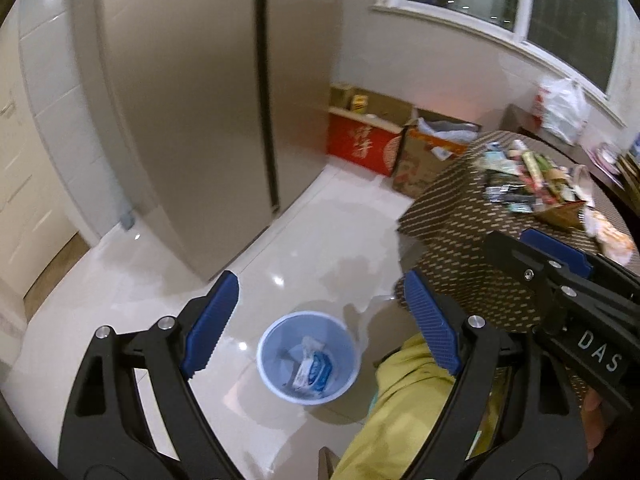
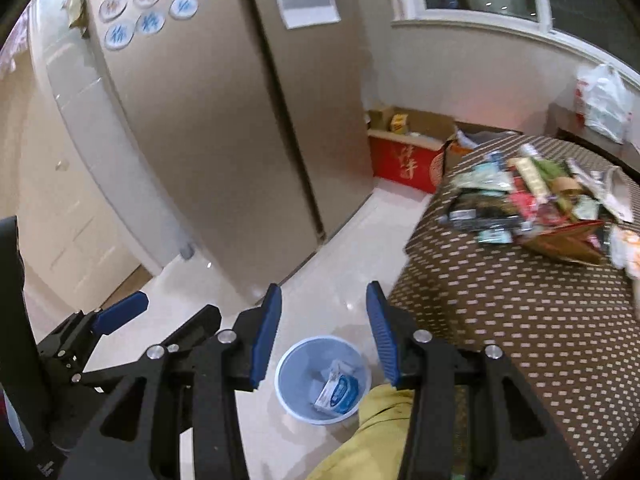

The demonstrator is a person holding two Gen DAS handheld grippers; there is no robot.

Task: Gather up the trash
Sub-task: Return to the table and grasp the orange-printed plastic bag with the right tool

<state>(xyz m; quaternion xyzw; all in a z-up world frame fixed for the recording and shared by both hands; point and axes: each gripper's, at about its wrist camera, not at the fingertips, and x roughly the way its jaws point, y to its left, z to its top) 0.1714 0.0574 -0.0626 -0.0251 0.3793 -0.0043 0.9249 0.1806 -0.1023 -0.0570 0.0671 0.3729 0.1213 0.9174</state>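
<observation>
Blue bin (image 1: 307, 356) sits on the floor just beside the surface (image 2: 520, 312). Trash (image 2: 524, 200) lies piled up on the surface. Left gripper (image 1: 320, 320) and right gripper (image 2: 324, 332) are both open and empty. Best to pick one loose wrapper at the pile's edge, then squeeze gently.

Below the blue-padded black left gripper (image 1: 320, 320) stands a pale blue bin (image 1: 266, 364) holding a white-and-blue packet (image 1: 314, 372). To its right lies a brown tablecloth (image 2: 520, 320) dotted cream; ahead, a beige fridge (image 1: 180, 100) and a red box (image 1: 364, 146) with gold lettering.
</observation>
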